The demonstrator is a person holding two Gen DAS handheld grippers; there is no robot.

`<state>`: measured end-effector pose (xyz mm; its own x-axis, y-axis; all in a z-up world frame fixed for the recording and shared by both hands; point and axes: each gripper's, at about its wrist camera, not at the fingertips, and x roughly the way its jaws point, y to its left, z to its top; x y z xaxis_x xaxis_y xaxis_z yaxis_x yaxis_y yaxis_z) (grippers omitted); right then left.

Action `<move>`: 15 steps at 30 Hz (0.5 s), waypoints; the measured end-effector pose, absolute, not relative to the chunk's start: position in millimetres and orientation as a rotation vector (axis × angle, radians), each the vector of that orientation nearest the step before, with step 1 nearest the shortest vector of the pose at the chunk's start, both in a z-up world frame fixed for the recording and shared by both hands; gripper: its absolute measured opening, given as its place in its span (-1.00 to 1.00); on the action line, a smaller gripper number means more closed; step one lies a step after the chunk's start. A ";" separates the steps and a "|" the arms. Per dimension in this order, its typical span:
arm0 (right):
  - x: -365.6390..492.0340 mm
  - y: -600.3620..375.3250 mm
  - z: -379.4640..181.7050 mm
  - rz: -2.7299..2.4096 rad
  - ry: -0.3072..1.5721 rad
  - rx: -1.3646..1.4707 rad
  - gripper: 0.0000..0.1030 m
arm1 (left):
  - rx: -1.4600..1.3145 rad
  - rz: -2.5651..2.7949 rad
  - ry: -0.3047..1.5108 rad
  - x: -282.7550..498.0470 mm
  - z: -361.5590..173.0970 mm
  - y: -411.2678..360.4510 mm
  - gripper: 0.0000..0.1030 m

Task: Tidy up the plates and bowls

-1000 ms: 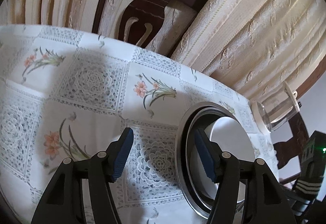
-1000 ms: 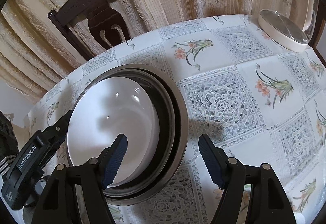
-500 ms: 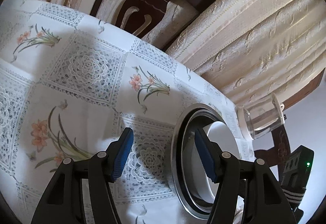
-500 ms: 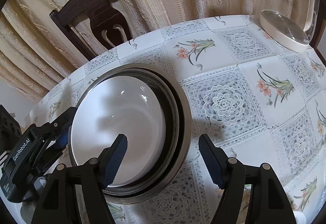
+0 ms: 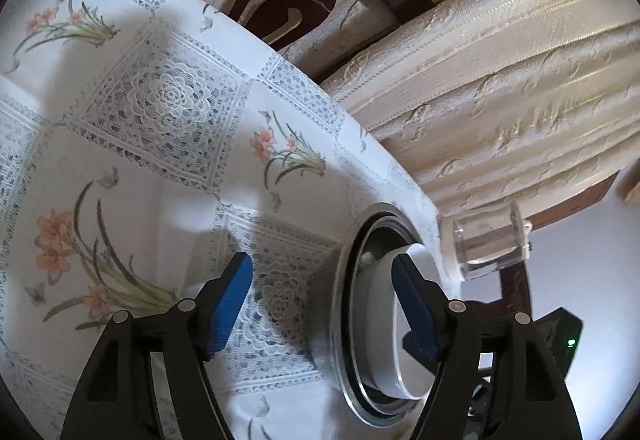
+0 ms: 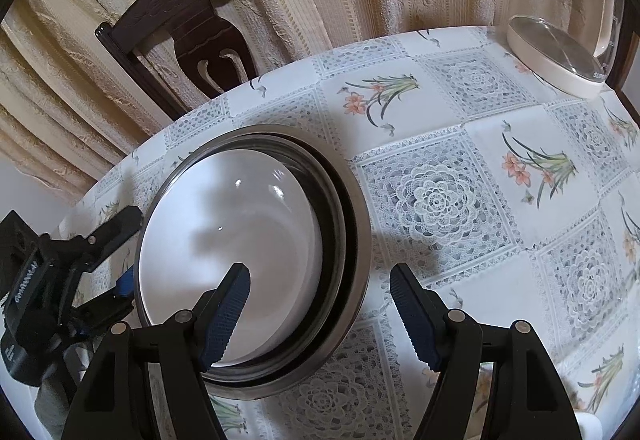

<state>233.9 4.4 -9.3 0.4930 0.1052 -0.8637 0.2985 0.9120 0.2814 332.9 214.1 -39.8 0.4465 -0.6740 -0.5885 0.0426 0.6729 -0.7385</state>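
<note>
A white bowl [image 6: 240, 232] sits nested inside a wider steel bowl [image 6: 356, 240] on the floral lace tablecloth [image 6: 440, 200]. My right gripper [image 6: 320, 314] is open and straddles the near right side of the stack, its left finger above the white bowl and its right finger outside the steel rim. My left gripper [image 5: 322, 304] is open too. The steel bowl [image 5: 340, 300] has its rim between the left gripper's fingers, and the right finger reaches in beside the white bowl [image 5: 416, 380]. In the right wrist view the left gripper [image 6: 126, 252] stands at the stack's left edge.
A glass kettle on a white base [image 6: 560, 60] stands at the table's far right corner and shows again as the kettle [image 5: 484, 244] beyond the bowls. A dark wooden chair [image 6: 188, 32] and beige curtains [image 5: 500, 80] lie behind the table edge.
My left gripper has tilted and closed in on the stack, so the steel rim now sits between its fingers. The right gripper has barely moved.
</note>
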 end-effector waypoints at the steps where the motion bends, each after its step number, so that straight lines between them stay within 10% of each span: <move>1: 233.9 4.5 -9.3 -0.122 1.057 0.426 0.47 | -0.731 -0.500 1.024 332.9 -39.3 214.4 0.46; 15: 233.7 5.4 -10.1 -0.107 1.061 0.415 0.41 | -0.656 -0.592 1.025 324.5 -36.8 178.9 0.47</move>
<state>233.7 5.4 -10.1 0.4911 0.1120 -0.8639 0.2826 0.9176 0.2797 324.5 178.9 -36.8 0.4002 -0.7152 -0.5730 0.1391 0.6654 -0.7334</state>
